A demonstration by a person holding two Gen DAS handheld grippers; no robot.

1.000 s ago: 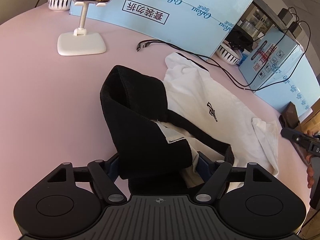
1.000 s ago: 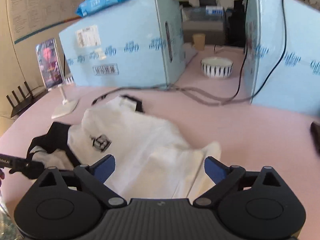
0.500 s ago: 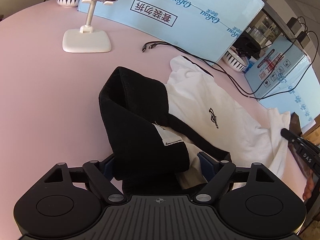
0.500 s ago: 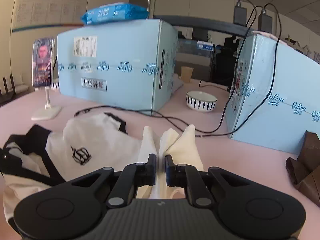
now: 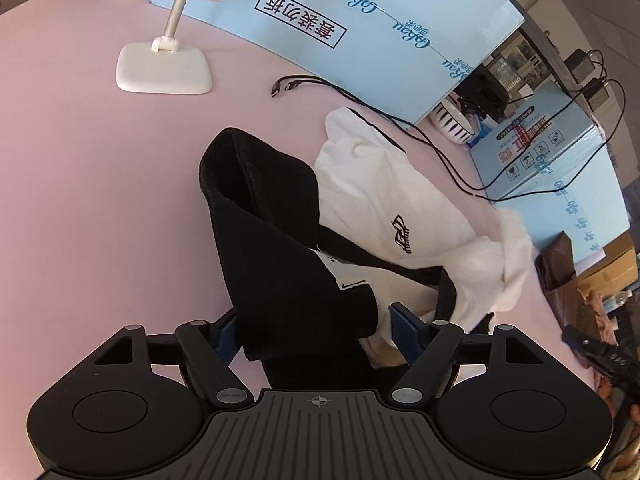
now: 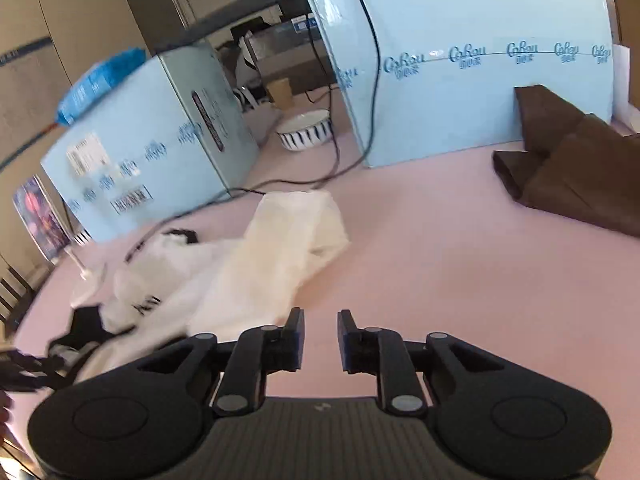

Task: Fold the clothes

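Shirt (image 5: 404, 200) is seen in the left view crumpled on the pink table (image 5: 100, 200), white body spread, black hood (image 5: 260, 208) draped into the left tool (image 5: 312, 328), whose blue pads are parted wide round the cloth; a grip cannot be confirmed. In the right view, the right tool (image 6: 320, 340) is released, empty over bare table, just beside the sleeve (image 6: 296, 232). Folding is judged barely begun; next, the sleeve must be pinched and laid across the body.
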